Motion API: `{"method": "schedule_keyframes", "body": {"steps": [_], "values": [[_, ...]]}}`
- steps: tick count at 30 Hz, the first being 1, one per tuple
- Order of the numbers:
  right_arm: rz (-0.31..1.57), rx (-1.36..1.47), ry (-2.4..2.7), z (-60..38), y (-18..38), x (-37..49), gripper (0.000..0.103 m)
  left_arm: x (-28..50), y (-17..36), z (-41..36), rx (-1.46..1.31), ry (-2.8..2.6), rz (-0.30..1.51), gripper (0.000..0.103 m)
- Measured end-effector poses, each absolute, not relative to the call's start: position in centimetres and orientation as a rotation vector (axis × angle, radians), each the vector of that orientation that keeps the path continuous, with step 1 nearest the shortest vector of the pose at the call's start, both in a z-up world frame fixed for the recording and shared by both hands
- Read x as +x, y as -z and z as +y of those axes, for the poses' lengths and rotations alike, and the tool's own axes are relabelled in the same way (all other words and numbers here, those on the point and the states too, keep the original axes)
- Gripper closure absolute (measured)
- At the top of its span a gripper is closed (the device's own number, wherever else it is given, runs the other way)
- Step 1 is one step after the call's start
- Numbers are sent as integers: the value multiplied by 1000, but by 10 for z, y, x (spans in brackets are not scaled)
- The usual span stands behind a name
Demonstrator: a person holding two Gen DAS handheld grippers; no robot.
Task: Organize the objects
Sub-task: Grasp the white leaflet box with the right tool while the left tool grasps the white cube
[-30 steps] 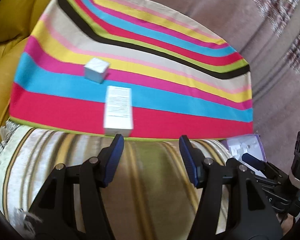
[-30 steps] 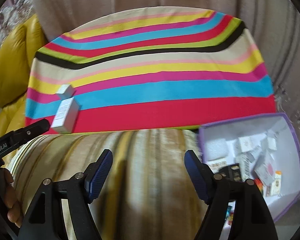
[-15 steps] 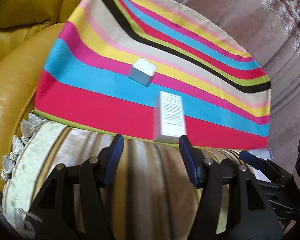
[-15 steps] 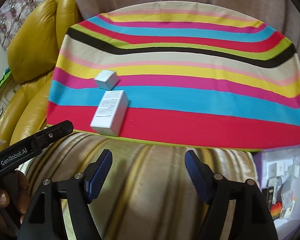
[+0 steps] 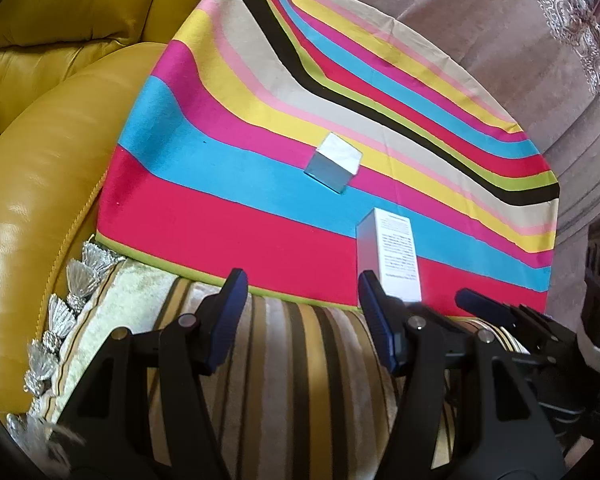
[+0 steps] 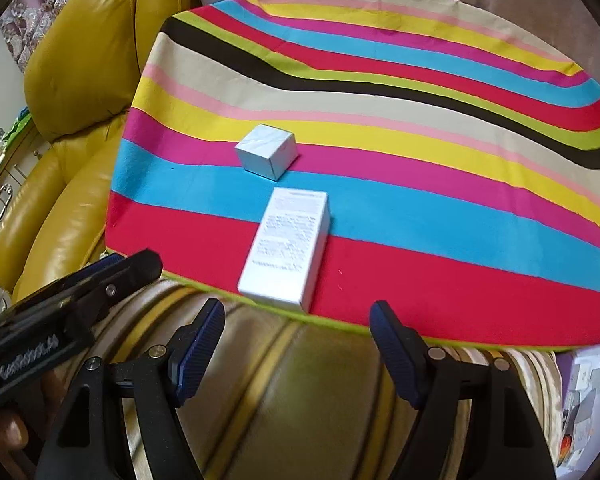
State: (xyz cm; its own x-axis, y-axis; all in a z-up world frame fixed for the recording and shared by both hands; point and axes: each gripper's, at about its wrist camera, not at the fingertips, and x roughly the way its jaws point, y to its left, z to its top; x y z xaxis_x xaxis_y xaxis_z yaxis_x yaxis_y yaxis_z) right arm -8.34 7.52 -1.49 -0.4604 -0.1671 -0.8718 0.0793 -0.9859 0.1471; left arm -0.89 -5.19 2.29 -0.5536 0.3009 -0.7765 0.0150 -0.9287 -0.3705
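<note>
A small white cube box [image 6: 267, 151] and a longer white printed box [image 6: 287, 242] lie on a striped cloth [image 6: 420, 184]. The long box sits at the cloth's near edge. My right gripper [image 6: 298, 354] is open and empty, just short of the long box. My left gripper [image 5: 300, 312] is open and empty; the long box [image 5: 392, 256] lies just beyond its right finger and the cube [image 5: 334, 162] farther off. The left gripper also shows in the right wrist view [image 6: 72, 296], at the left.
A yellow leather armchair [image 5: 48, 152] stands left of the cloth. A striped beige cushion with tassels [image 5: 284, 380] lies under both grippers. A purple-rimmed tray of small items [image 6: 588, 392] sits at the right edge.
Both views have swung left: the boxes shifted right in the left wrist view and toward the centre in the right wrist view. The purple tray has slid almost out of view. Both grippers stayed open.
</note>
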Motion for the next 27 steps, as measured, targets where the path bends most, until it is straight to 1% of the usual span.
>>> {"method": "schedule_keyframes", "body": {"steps": [5,12,15,17,19,23,25,27], "values": [[-59,1557,2552,60,22,-101,27,-12,-20,-60,-1390,-2580,-543,42],[-30,1623,2539,57,37,-122,28,-16,-16,-64,-1402,-2564,-560,42],[-1,1641,2526,54,42,-129,36,-19,-14,-63,-1415,-2557,-552,42],[1,1652,2518,55,46,-132,52,-22,-13,-62,-1421,-2556,-541,42],[-19,1654,2498,58,49,-135,54,-26,-13,-60,-1425,-2557,-521,42],[4,1636,2536,69,46,-137,61,-36,-12,-53,-1439,-2551,-472,42],[63,1617,2599,77,43,-138,61,-44,-12,-48,-1444,-2541,-439,42],[66,1616,2650,89,42,-139,61,-54,-12,-41,-1449,-2530,-400,42]]}}
